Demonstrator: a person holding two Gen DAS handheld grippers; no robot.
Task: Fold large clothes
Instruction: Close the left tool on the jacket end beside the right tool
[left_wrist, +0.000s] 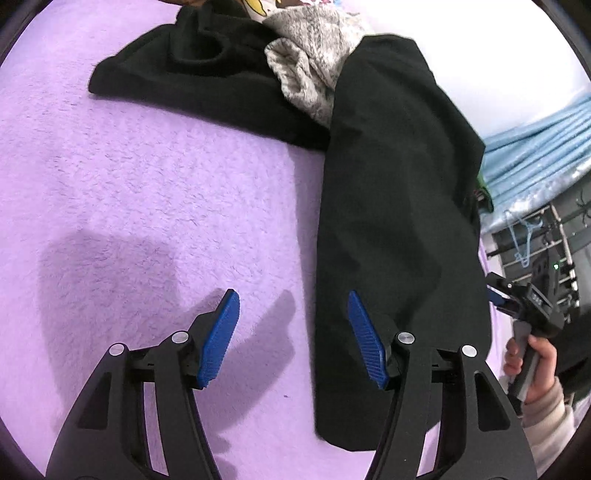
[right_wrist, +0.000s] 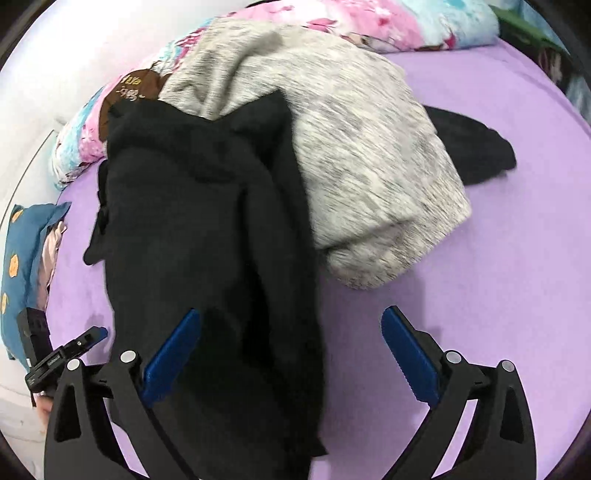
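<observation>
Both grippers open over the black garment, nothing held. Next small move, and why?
Probably close the right gripper on the near end of the black garment: that cloth already lies between its open jaws, and the left gripper is open at the strip's left edge, over purple bedding.

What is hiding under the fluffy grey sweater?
A black garment sticks out from under the fluffy grey sweater on its far side, and the purple bed cover lies below. The long black clothing overlaps its near edge. What else is underneath is covered.
</observation>
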